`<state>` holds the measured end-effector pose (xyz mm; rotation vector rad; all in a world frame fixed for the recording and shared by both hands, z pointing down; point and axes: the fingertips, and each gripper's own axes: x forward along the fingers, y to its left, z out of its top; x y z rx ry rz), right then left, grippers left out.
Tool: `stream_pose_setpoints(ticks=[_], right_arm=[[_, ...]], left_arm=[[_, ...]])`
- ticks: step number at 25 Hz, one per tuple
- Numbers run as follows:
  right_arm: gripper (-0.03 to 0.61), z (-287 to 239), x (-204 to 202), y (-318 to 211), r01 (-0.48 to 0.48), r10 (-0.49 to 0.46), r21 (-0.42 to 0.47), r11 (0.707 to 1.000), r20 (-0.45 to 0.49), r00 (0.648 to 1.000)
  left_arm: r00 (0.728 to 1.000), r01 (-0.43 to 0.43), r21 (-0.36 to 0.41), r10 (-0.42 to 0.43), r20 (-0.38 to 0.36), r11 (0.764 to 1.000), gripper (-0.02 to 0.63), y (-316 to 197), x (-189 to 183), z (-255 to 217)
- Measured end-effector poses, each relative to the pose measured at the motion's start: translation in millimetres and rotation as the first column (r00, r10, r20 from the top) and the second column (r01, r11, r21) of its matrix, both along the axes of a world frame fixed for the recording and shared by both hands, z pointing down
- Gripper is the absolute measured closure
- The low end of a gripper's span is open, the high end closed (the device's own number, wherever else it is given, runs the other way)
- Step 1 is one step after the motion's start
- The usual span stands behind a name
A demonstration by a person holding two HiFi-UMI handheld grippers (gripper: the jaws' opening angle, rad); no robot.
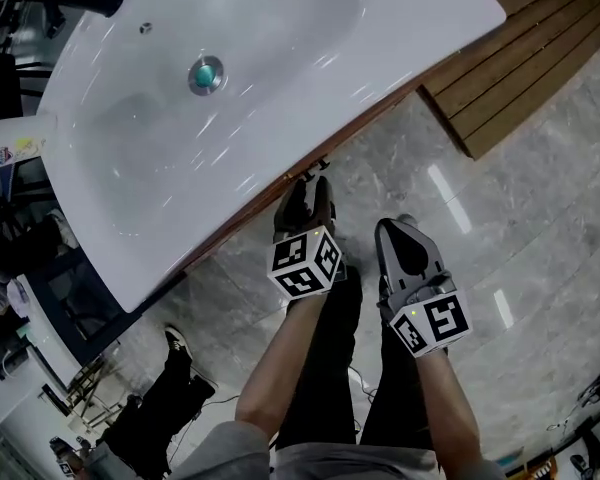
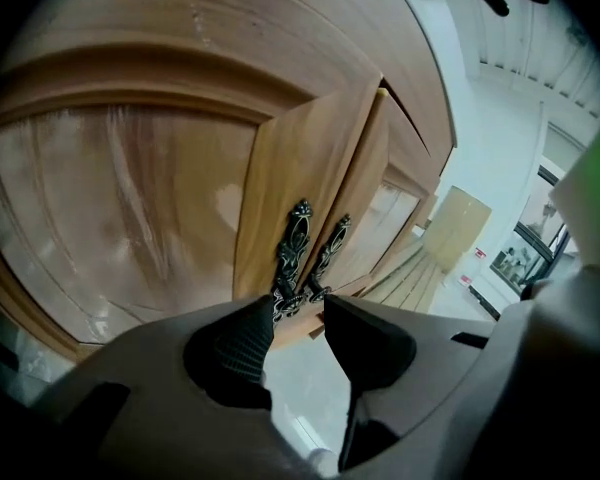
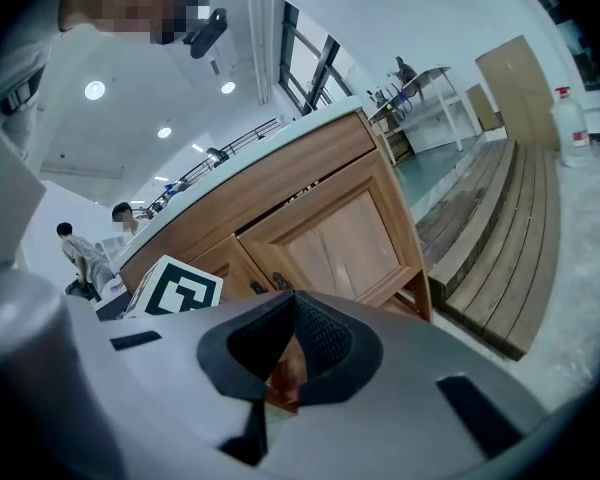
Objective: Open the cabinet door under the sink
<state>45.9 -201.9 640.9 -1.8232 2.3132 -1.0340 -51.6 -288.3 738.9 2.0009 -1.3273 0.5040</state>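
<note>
- Approach: left gripper [image 2: 298,308], jaws apart, empty, poised at the door handle [image 2: 293,250].
- Right gripper [image 3: 292,328] sat closed, empty.
- Next, likely: clamp handle, pull.

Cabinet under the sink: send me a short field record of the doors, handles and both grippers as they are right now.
doors: two wooden cabinet doors, appear closed
handles: two dark ornate handles, side by side at the centre seam
left gripper: open, aimed at the handles, gripping nothing
right gripper: shut, empty, held back from the cabinet
sink: white basin, on top of the cabinet
</note>
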Motion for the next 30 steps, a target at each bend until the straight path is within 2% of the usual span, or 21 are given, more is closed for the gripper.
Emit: stream_pose_setpoints(ticks=[7, 12, 19, 25, 30], right_arm=[[0.571, 15.0, 5.8, 9.0, -0.012, 0.012, -0.024, 1.000, 0.006, 1.000], [0.571, 20.9, 10.7, 13.2, -0.017, 0.018, -0.035, 0.999, 0.010, 1.000], [0.571, 23.3, 12.7, 16.9, -0.011, 0.012, -0.039, 0.999, 0.015, 1.000], [0.569, 23.6, 14.7, 20.6, 0.020, -0.019, -0.047, 0.999, 0.027, 0.999], [0.571, 21.9, 14.5, 19.5, 0.076, -0.075, -0.040, 0.996, 0.034, 0.997]], left_arm=[[0.997, 0.071, 0.026, -0.071, 0.019, 0.997, 0.469, -8.4, -2.8, 2.5], [0.990, 0.127, 0.044, -0.130, 0.052, 0.991, 0.500, -9.3, -6.4, 4.4], [0.971, 0.220, 0.046, -0.223, 0.091, 0.974, 0.509, -12.4, -7.0, 6.0], [0.966, 0.236, 0.046, -0.239, 0.095, 0.971, 0.522, -11.0, -6.4, 5.9], [0.967, 0.247, 0.049, -0.249, 0.057, 0.968, 0.529, -9.9, -5.8, 5.0]])
